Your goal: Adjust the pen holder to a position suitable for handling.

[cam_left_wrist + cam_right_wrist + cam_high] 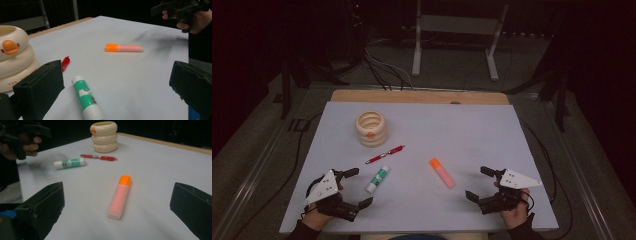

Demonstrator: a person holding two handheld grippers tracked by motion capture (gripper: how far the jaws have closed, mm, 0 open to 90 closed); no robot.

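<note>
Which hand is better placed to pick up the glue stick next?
Left. The open left tool is right beside the glue stick; the open right tool is farther away, with the orange highlighter between them.

In my left gripper view the cream ringed holder (11,57) is cut off by the picture's left edge, and my own jaw hides all of the red pen (65,63) but its tip. The glue stick (87,98) runs off the bottom edge there. The print on its label is too small to read.
</note>
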